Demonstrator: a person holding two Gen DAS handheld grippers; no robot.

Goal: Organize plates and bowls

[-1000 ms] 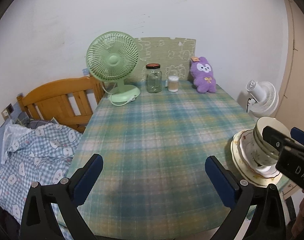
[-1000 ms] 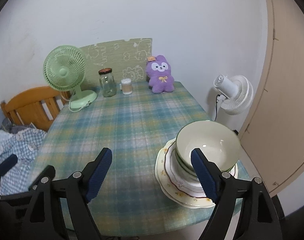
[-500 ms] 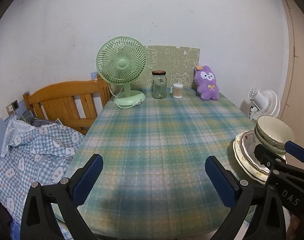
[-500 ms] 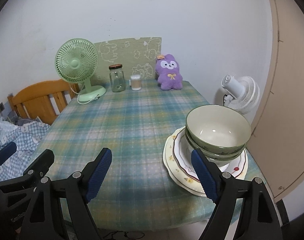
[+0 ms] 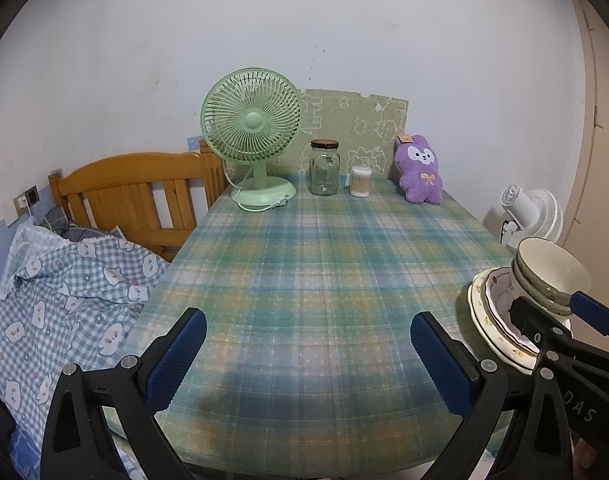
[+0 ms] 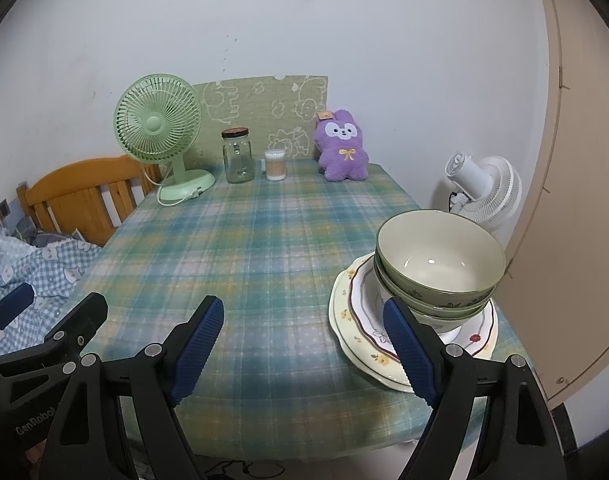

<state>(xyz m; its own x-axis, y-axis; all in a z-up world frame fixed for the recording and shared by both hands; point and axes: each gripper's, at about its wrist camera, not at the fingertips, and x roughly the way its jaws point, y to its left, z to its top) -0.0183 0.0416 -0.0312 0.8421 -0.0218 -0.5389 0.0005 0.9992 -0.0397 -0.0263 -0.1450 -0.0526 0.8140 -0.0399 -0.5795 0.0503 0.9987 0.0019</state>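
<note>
Nearest the cameras, both tools hang over the near edge of the table with nothing between their blue pads. The left hand-held gripper stands wide over bare plaid cloth. The right hand-held gripper is equally wide, and its right finger sits in front of the crockery without clearly touching it.

Just beyond that finger, at the table's near right corner, is the stack: three green-rimmed bowls nested one inside another, resting on a smaller red-rimmed plate, which lies on a larger cream plate with small flowers. The large plate's rim reaches close to the table's right edge.

All of it looks like glazed ceramic, so probably stiff, fairly heavy, smooth enough to slip, and easy to chip. The top bowl is best taken by its rim, one pad inside and one outside the wall, and lifted straight up so the nested ones below do not drag along. The plates lie flat, so a pad would have to get under a raised rim edge.

Farther back stand a green desk fan, a glass jar, a small tub of cotton swabs and a purple plush toy against the wall.
</note>
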